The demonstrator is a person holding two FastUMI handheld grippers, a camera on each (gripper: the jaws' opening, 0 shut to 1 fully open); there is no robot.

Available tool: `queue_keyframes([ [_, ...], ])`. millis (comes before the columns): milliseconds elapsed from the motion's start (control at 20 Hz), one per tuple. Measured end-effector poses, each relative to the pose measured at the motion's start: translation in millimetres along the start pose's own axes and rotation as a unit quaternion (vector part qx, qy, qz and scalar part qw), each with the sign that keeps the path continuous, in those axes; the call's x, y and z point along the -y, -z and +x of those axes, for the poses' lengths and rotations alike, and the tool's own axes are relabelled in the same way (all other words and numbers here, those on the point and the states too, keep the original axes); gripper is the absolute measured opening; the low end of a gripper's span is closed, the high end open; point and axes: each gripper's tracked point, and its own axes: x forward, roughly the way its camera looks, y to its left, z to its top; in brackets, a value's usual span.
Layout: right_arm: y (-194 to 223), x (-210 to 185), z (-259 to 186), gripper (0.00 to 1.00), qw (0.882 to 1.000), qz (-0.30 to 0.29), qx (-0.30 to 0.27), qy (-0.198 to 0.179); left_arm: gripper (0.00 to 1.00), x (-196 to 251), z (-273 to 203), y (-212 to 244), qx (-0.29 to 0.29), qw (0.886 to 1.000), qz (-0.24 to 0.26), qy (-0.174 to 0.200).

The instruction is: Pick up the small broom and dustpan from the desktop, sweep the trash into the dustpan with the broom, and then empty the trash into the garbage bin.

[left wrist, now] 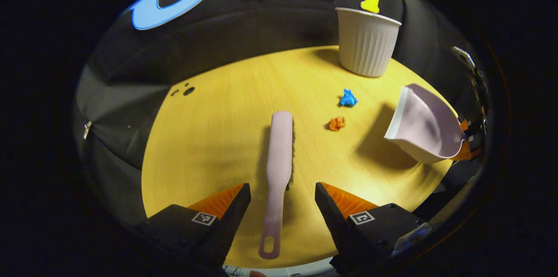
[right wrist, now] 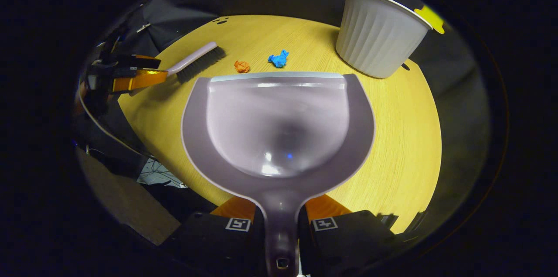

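Observation:
A pale pink broom [left wrist: 280,155] lies flat on the yellow round table [left wrist: 209,137], handle toward me. My left gripper [left wrist: 282,196] stands open, one finger on each side of the handle without touching it. The pink dustpan [right wrist: 279,124] is held above the table, and my right gripper [right wrist: 280,216] is shut on its handle. The dustpan [left wrist: 425,126] also hangs at the right in the left gripper view. A blue paper scrap [left wrist: 348,98] and an orange paper scrap [left wrist: 336,123] lie between broom and dustpan. A white ribbed bin [left wrist: 367,41] stands at the table's far side.
In the right gripper view the broom [right wrist: 196,62] lies at the far left with the left gripper [right wrist: 130,78] near its handle, the scraps [right wrist: 261,63] just beyond the dustpan's lip, and the bin [right wrist: 379,32] at the far right. Small dark holes [left wrist: 187,90] mark the table's far left.

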Motion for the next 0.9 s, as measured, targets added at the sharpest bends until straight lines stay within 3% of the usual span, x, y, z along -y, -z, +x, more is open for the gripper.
queue_keyframes([
  [50, 1, 0, -1, 0.32, 1.0, -0.001, -0.001, 0.001, 0.94, -1, 9, 6, -0.018, 1.0, -0.001, 0.006],
  [250, 6, 4, -2, 0.41, 1.0, -0.001, -0.011, 0.004, 0.9, -6, 33, 14, -0.057, 0.998, -0.022, 0.016],
  [300, 7, 5, -1, 0.33, 1.0, -0.003, -0.014, 0.006, 0.89, -6, 36, 15, -0.063, 0.998, -0.022, 0.019],
  [350, 8, 6, 0, 0.33, 1.0, -0.006, -0.017, 0.007, 0.89, -5, 39, 18, -0.071, 0.997, -0.02, 0.022],
  [400, 9, 5, 1, 0.41, 1.0, -0.007, -0.02, 0.007, 0.88, -3, 41, 18, -0.077, 0.997, -0.016, 0.024],
  [450, 9, 6, 2, 0.39, 1.0, -0.008, -0.022, 0.007, 0.87, -2, 44, 19, -0.083, 0.996, -0.012, 0.025],
  [500, 8, 6, 2, 0.36, 1.0, -0.008, -0.023, 0.006, 0.81, -2, 46, 19, -0.088, 0.996, -0.007, 0.025],
  [550, 8, 6, 2, 0.41, 1.0, -0.007, -0.024, 0.004, 0.78, -1, 49, 20, -0.092, 0.995, -0.005, 0.027],
  [600, 6, 5, 4, 0.36, 1.0, -0.006, -0.026, 0.002, 0.72, 2, 51, 18, -0.091, 0.995, -0.008, 0.033],
  [800, 1, 5, 6, 0.41, 0.999, -0.008, -0.031, -0.004, 0.65, 1, 55, 15, -0.095, 0.995, -0.005, 0.035],
  [850, 0, 6, 4, 0.41, 0.999, -0.011, -0.034, -0.006, 0.58, -1, 53, 14, -0.094, 0.995, -0.005, 0.035],
  [900, -1, 7, 4, 0.36, 0.999, -0.016, -0.038, -0.007, 0.36, 0, 56, 17, -0.101, 0.994, -0.007, 0.035],
])
